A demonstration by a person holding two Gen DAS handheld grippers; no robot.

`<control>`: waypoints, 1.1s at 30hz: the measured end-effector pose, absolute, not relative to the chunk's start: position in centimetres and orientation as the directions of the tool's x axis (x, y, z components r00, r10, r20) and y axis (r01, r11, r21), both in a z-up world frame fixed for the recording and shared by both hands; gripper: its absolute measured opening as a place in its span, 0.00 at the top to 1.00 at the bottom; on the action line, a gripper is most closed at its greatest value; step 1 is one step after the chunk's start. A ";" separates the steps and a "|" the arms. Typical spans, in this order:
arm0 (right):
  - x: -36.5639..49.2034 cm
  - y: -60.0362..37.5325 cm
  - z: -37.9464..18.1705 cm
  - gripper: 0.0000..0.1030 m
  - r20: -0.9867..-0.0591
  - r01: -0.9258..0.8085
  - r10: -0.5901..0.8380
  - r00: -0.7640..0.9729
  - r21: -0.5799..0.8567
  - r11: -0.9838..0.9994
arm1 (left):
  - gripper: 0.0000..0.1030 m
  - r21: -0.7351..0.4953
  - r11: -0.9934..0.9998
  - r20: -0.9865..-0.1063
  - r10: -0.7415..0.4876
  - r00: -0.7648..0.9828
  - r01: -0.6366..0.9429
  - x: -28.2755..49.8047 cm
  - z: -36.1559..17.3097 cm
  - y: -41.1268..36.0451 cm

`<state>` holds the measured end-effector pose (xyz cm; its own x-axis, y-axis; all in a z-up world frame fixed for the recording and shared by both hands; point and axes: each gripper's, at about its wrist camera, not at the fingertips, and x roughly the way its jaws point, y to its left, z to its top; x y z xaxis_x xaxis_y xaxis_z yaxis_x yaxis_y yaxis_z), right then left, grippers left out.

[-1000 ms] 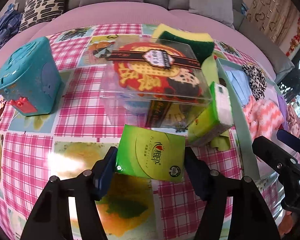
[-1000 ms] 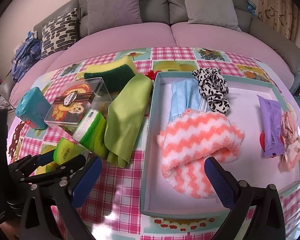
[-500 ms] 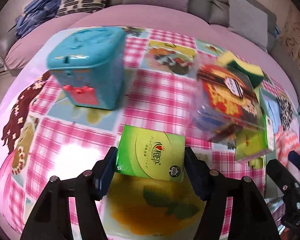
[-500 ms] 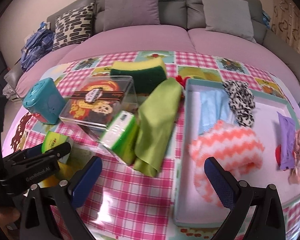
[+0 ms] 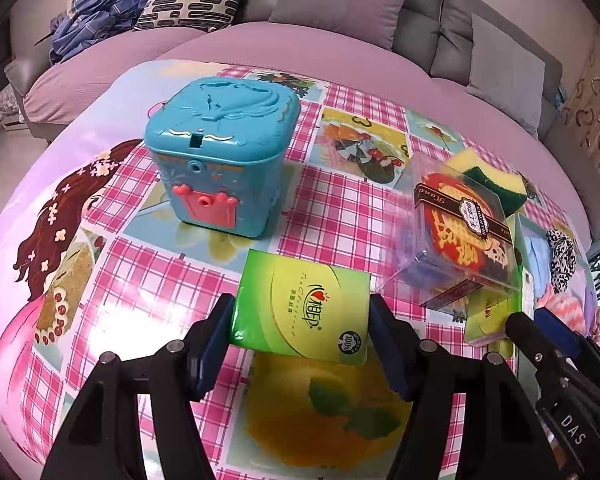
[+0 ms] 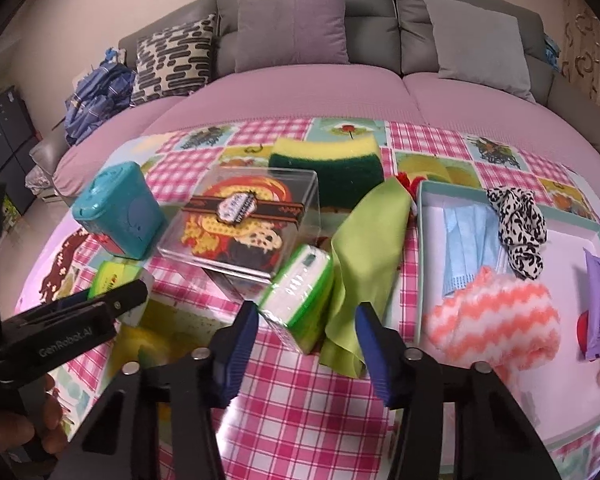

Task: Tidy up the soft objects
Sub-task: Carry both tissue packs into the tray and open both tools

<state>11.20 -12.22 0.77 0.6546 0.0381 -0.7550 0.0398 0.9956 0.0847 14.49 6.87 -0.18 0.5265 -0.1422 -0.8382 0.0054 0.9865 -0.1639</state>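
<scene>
The left gripper (image 5: pixel 302 330) is clamped on the green tissue pack (image 5: pixel 302 306) over the tablecloth (image 5: pixel 332 216), near its left edge. The right gripper (image 6: pixel 306 334) stands apart around a green-white pack (image 6: pixel 300 300) beside the tray (image 6: pixel 420 240); bare cloth lies nearest.

Two close, sofa-facing tabletop views

Teal box (image 5: pixel 220 160), clear case (image 5: pixel 456 236) ahead — bare cloth gap (image 5: pixel 332 200) between.

Checkered tablecloth (image 6: pixel 300 404) carries teal box (image 6: pixel 118 216), clear case (image 6: pixel 244 224), sponge (image 6: pixel 326 164), green cloth (image 6: pixel 366 264), tray (image 6: pixel 420 248) at frame right.
</scene>
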 end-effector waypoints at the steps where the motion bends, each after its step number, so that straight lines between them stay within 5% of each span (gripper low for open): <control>1: 11.2 -12.2 0.9 0.55 -0.750 0.037 0.043 0.660 0.090 0.995 | 0.35 -0.167 0.986 -0.838 -0.145 0.527 0.006 14.5 -0.2 6.9; 33: 12.9 -11.5 -0.8 0.70 -0.781 0.052 0.036 0.624 0.087 0.995 | 0.35 -0.163 0.986 -0.844 -0.156 0.513 0.032 14.9 -0.7 6.3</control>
<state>12.88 -11.53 -0.83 0.6236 0.0361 -0.7809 0.0516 0.9949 0.0872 14.89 6.27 -0.69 0.5125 -0.1559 -0.8444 0.0316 0.9861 -0.1628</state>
